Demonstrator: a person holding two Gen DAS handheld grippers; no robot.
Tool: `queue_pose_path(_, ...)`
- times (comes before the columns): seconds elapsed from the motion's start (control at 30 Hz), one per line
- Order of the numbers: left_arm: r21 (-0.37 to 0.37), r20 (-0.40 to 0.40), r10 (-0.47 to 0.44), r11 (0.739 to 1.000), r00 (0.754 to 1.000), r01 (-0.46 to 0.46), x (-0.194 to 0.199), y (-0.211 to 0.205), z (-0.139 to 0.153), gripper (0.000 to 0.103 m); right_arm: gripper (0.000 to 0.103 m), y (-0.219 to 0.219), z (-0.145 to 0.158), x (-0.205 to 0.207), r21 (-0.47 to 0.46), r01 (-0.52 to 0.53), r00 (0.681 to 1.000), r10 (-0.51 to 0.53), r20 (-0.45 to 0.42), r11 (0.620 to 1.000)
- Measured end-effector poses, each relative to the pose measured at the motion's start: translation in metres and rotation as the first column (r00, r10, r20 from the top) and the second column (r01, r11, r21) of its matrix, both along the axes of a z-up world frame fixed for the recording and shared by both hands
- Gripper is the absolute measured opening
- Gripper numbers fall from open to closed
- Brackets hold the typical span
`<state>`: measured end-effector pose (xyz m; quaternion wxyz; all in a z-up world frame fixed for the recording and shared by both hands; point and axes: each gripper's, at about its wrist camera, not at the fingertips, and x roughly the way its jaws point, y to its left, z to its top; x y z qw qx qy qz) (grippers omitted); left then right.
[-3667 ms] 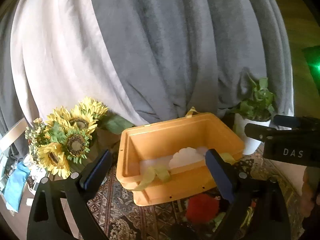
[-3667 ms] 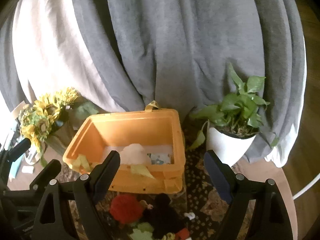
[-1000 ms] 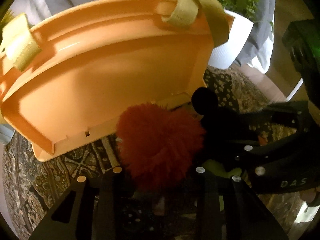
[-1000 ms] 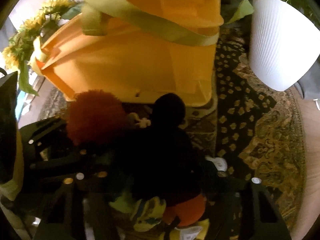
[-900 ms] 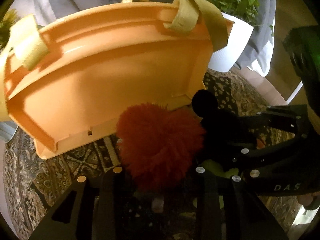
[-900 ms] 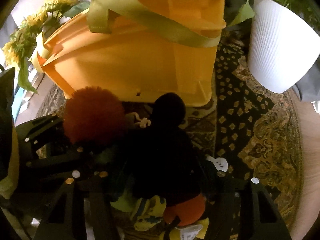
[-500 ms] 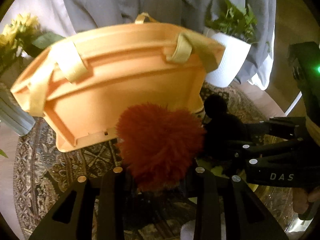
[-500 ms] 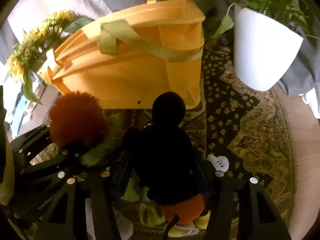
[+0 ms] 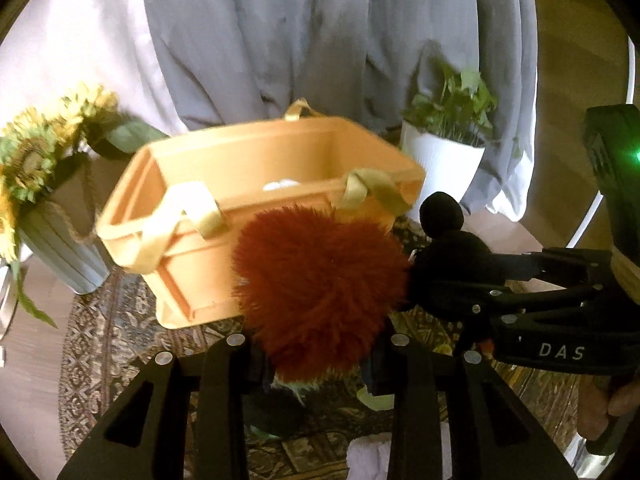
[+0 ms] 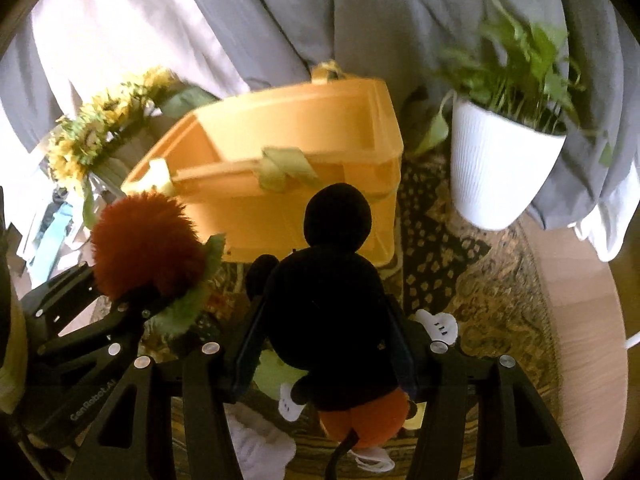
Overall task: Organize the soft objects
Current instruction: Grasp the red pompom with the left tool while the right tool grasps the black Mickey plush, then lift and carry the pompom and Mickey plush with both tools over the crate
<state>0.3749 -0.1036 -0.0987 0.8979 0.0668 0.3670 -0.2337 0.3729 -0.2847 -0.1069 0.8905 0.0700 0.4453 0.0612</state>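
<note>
Between my left gripper fingers sits the red fuzzy toy, pinched and raised off the patterned rug. My right gripper is clamped on the black mouse plush, which hangs upright with its orange shorts low between the fingers. Both toys are just short of the orange bin, level with its near wall — neither is over the opening yet. Something pale already lies in the bin, though I cannot tell what. By my judgement the work is partway: two toys gripped but not dropped in, and some pale and greenish soft pieces left on the rug below.
</note>
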Motion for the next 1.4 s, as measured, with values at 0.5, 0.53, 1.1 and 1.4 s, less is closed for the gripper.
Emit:
queue_pose_path(0.5,-0.068,0.144,0.114,0.992,0.983,-0.105,-0.024,0.029,0.066,0.033,0.057,0.019,0.071,-0.017,0.018,-0.033,0.978,0.029,0.208,0.999)
queue_pose_path(0.53,-0.069,0.155,0.117,0.992,0.981,-0.107,-0.025,0.030,0.069,0.033,0.057,0.020,0.075,-0.016,0.021,-0.036,0.975,0.030,0.219,0.999)
queue_pose_path(1.1,-0.088,0.316,0.182,0.983,0.931,-0.162,-0.016,0.044,0.126,0.033,0.057,0.033,0.130,0.013,0.024,-0.069,0.923,0.054,0.380,0.997)
queue_pose_path(1.4,-0.052,0.371,0.189,0.982,0.909,-0.183,0.016,0.044,0.146,0.033,0.058,0.034,0.145,0.067,0.020,-0.072,0.931,0.060,0.360,0.997)
